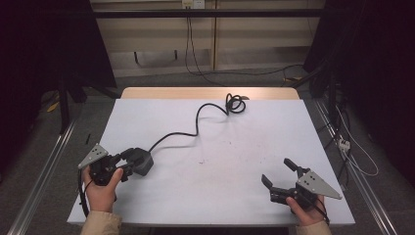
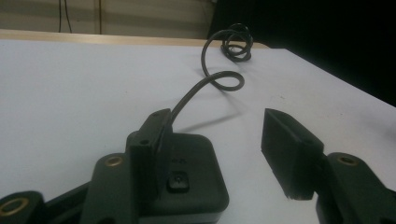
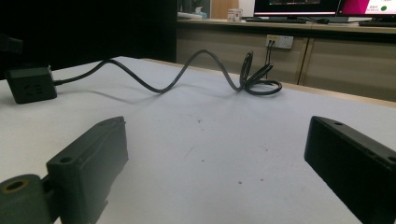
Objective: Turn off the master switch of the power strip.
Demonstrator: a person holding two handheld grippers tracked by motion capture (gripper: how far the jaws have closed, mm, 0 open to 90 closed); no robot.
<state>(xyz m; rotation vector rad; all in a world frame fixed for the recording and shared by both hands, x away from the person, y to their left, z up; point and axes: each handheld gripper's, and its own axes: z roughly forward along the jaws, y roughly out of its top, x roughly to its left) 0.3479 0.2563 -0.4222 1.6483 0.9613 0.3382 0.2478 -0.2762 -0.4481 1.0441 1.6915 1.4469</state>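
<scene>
My left claw (image 1: 128,160) was at the black power block (image 1: 142,162) at the near left of the surface (image 1: 254,127). In the left gripper view its jaws stood apart: one lay against the side of the block (image 2: 191,175), the other stood clear of it with white surface showing between, so nothing was clamped yet. I judged this to be the step of taking hold of the block, with the grip not yet made. The next move would call for bringing the jaws in squarely on the block's two sides and closing firmly, since the stiff cord (image 1: 195,125) running from it would likely drag and twist it once lifted.

That cord snaked away toward the far middle of the surface and ended in a tangle of loops (image 1: 236,103) near the far edge. My right claw (image 1: 279,176) hovered at the near right, jaws wide and holding nothing, well apart from the block.

The surface was a white sheet with a few small dark specks, laid over a wooden top whose far edge showed. Beyond it stood pale cabinets (image 1: 215,44) with a wall socket (image 1: 192,4) and hanging wires; dark curtains hung to either side, and the right gripper view caught lit monitors (image 3: 327,7) on a far counter.
</scene>
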